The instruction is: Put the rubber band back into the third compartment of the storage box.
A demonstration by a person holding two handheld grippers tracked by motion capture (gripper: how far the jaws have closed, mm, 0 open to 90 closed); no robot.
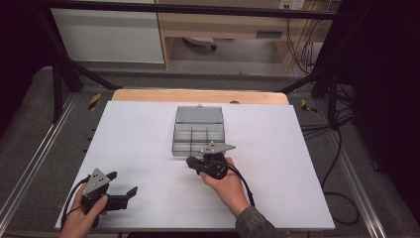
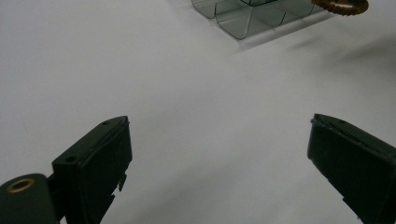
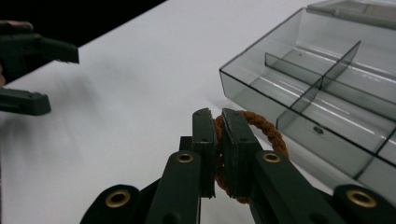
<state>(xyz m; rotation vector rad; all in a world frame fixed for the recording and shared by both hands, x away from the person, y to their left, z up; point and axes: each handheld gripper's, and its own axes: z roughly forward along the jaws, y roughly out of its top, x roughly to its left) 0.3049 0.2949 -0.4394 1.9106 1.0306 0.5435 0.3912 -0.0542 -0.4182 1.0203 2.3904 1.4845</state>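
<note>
1. Right gripper [image 3: 218, 149] clamped on brown twisted rope ring [image 3: 268, 128], just near of clear divided box [image 3: 252, 91], mid counter [image 1: 148, 144].
2. Ring looks light, soft, grippy; pinching one side of the loop suits it.
3. Left gripper [image 2: 219, 158] apart, empty, near-left.

No text, label, brand, number or sign can be read anywhere in these pictures

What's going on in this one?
A person works two claws over a white table. The right claw is shut on a brown rope ring, beside the near edge of an open, clear divided box. The left claw is open, holding nothing, at the table's near left. The box compartments look empty.
</note>
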